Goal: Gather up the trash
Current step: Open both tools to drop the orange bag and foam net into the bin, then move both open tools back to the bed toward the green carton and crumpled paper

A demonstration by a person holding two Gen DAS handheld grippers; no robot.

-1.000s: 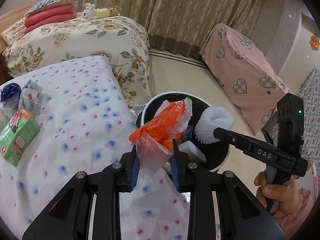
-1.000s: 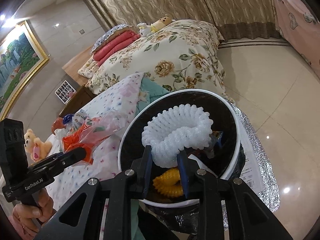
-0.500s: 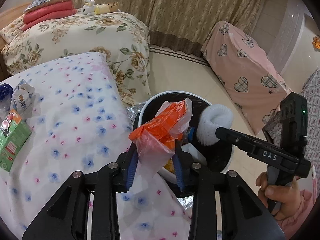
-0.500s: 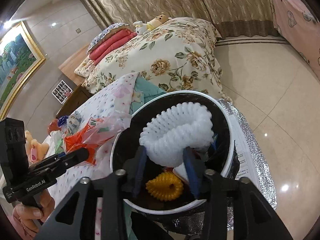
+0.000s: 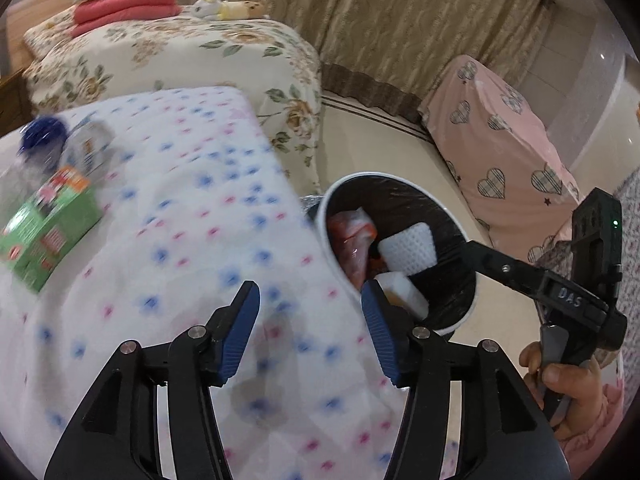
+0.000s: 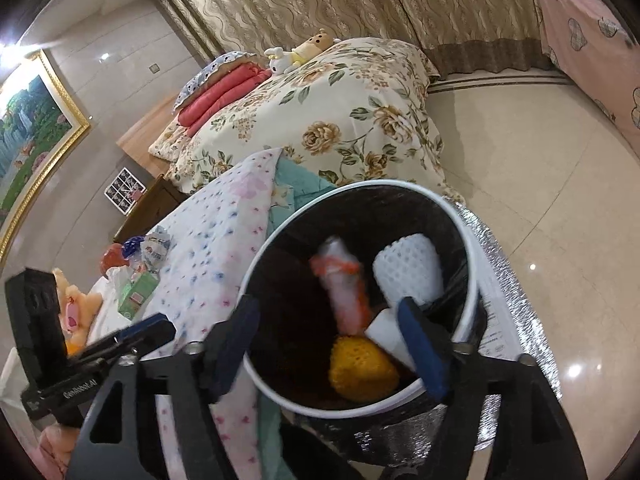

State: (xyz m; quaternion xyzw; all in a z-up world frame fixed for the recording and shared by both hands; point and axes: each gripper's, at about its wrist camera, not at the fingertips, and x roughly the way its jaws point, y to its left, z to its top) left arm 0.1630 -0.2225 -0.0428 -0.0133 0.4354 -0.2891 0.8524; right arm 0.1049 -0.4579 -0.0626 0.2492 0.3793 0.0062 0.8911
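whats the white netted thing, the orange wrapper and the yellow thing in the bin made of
White netted thing: looks like soft foam mesh, matte, with a regular grid of holes.
Orange wrapper: probably thin plastic film, partly clear and crumpled; it is blurred here.
Yellow thing: seemingly foam netting too, matte with a ridged weave, though that is less certain.

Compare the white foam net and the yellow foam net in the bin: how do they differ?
Colour: the white foam net is white, the yellow foam net orange-yellow. Place: in the right wrist view the white one lies toward the far side of the trash bin, the yellow one against the near wall. Size: the white one looks larger than the yellow. Shared: both are meshed foam sleeves lying loose in the bin, gripped by nothing.
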